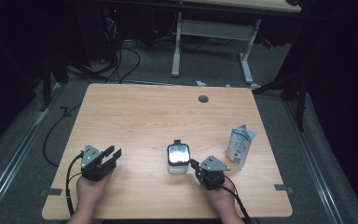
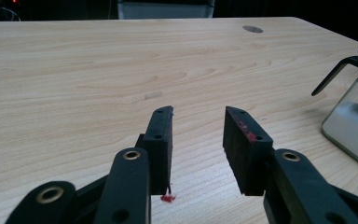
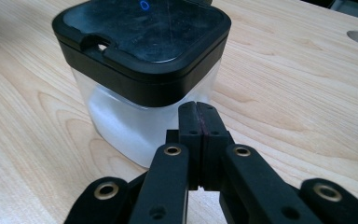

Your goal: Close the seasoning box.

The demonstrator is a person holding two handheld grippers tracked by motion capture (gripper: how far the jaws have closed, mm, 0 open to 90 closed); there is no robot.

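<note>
A square frosted container with a black lid stands near the table's front middle. In the right gripper view the container looms just beyond my right gripper, whose jaws are pressed together with nothing between them. From above, the right gripper sits right beside the container's near right corner; contact is unclear. My left gripper rests at the front left, well apart from the container. Its jaws stand partly apart over bare wood, and the left gripper holds nothing. The container's side shows at the far right there.
A white and blue pouch stands upright near the table's right edge. A round cable hole lies at the back of the wooden table. A small red speck lies under the left jaw. Cables trail toward the front edge.
</note>
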